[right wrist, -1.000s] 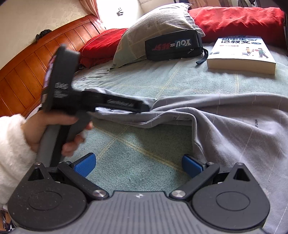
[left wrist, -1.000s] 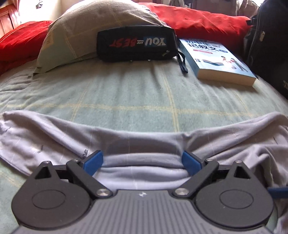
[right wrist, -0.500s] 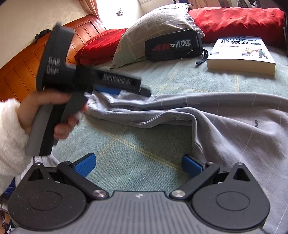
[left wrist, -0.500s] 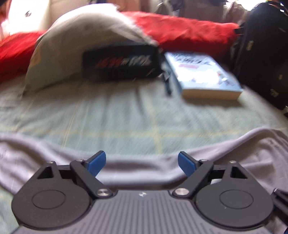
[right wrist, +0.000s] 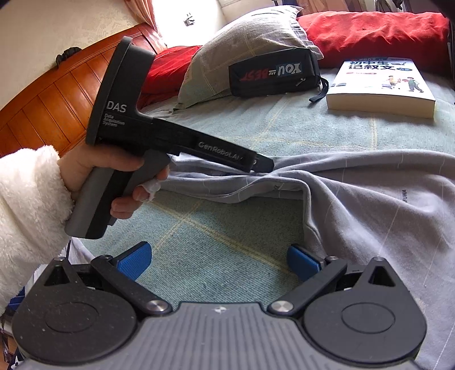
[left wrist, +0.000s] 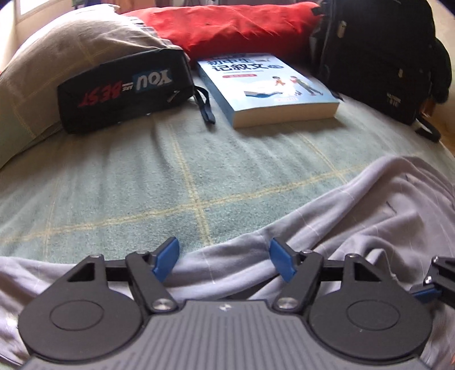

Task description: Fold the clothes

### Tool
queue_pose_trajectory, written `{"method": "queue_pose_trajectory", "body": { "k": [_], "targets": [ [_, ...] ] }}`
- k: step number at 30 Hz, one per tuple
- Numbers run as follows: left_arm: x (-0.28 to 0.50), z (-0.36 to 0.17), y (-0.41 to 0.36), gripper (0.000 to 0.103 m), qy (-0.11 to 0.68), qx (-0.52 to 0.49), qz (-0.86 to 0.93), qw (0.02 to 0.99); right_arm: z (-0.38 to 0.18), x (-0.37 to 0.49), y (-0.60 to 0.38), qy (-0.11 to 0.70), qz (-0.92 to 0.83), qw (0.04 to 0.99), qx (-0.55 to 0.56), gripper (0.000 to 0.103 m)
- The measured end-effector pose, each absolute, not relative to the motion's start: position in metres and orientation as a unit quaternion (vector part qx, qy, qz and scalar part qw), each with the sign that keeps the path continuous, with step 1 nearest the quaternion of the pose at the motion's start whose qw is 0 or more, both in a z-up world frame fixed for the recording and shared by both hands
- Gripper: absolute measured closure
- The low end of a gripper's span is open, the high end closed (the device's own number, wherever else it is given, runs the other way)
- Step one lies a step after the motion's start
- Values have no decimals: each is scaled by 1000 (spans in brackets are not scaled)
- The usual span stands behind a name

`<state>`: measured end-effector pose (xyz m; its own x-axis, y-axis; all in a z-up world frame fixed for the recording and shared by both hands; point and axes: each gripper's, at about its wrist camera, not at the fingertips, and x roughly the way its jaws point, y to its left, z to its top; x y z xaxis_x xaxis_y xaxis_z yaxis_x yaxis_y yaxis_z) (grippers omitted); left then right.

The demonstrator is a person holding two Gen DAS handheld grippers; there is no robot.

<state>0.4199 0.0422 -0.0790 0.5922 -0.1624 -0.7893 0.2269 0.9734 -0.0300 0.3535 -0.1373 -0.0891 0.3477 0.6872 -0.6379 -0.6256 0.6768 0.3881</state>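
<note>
A wooden headboard [right wrist: 42, 94] curves along the bed's edge at about ten o'clock in the right wrist view, with a red cushion [right wrist: 170, 67] tucked against it. Next comes a grey-green pillow [left wrist: 59, 65], and a black pouch [left wrist: 122, 88] lettered "YOU ARE BEST" leans on it, its strap trailing toward a blue paperback book [left wrist: 273, 85] lying flat at one o'clock. Behind the book runs a long red pillow [left wrist: 236, 25], and a black backpack [left wrist: 378, 54] blocks the far corner at two o'clock. The grey garment [left wrist: 355, 216] lies rumpled across the near side of the green checked bed [left wrist: 170, 182], from six o'clock out toward three. A hand [right wrist: 113, 182] in a fluffy white sleeve [right wrist: 25, 205] holds the left hand-held gripper [left wrist: 224, 257], whose jaws have just been closing and stand apart with a ridge of the garment's edge between them, the pads not pressing it. The right hand-held gripper [right wrist: 219, 261] is spread wide over bare bedcover, its right finger just beside the garment's hem.
</note>
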Motion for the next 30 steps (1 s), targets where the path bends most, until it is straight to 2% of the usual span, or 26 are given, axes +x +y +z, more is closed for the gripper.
{"method": "queue_pose_trajectory", "body": {
  "k": [2, 4, 6, 15, 26, 28, 30],
  "targets": [
    [420, -80, 35, 45, 439, 57, -121, 889, -89, 354, -137, 407, 400, 820, 38, 0],
    [418, -76, 28, 80, 436, 70, -142, 886, -89, 354, -138, 407, 400, 820, 38, 0],
    [417, -73, 22, 98, 428, 83, -140, 889, -89, 355, -138, 407, 400, 820, 38, 0],
    [444, -60, 28, 101, 386, 67, -89, 916, -92, 356, -141, 406, 401, 820, 40, 0],
    [486, -75, 22, 101, 391, 44, -54, 918, -93, 358, -142, 406, 402, 820, 38, 0],
    [489, -72, 24, 94, 389, 41, -46, 919, -93, 358, -142, 406, 402, 820, 39, 0],
    [491, -68, 27, 93, 386, 37, -35, 921, -93, 359, -143, 406, 403, 819, 41, 0]
  ]
}}
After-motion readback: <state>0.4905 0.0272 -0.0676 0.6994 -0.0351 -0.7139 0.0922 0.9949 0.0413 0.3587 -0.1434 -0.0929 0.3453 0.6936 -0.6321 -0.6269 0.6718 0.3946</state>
